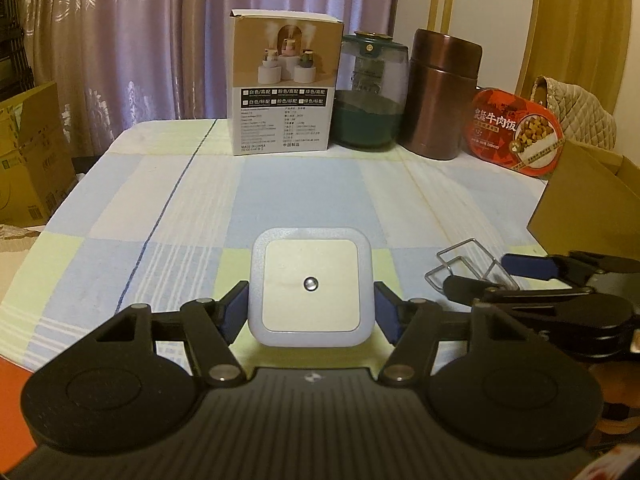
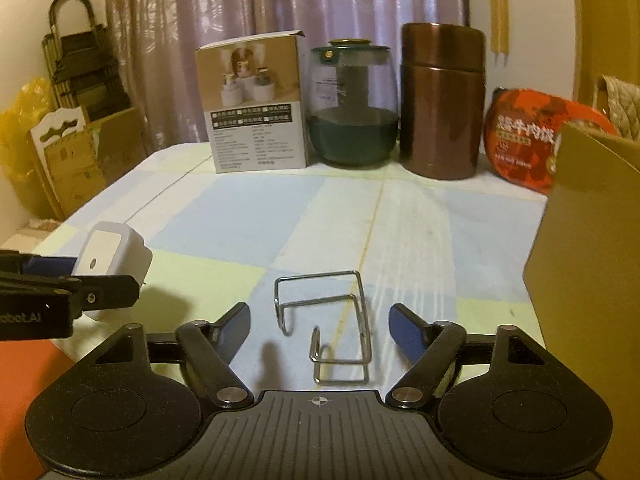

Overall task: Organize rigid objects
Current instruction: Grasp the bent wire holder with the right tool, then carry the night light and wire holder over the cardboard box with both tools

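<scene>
A white square night light (image 1: 311,286) with a small round sensor sits between the blue pads of my left gripper (image 1: 311,312), which is shut on its two sides just above the checked cloth. It also shows in the right wrist view (image 2: 112,256), held by the left gripper (image 2: 80,280). A bent metal wire hook (image 2: 328,328) lies on the cloth between the spread fingers of my right gripper (image 2: 320,332), which is open and not touching it. The hook also shows in the left wrist view (image 1: 460,266), by the right gripper (image 1: 516,276).
At the table's far edge stand a printed carton (image 1: 285,84), a green glass humidifier (image 1: 372,96), a copper flask (image 1: 442,94) and a red food tub (image 1: 516,132). An open cardboard box (image 2: 588,248) stands at the right. More cardboard boxes (image 1: 28,152) stand off the table's left.
</scene>
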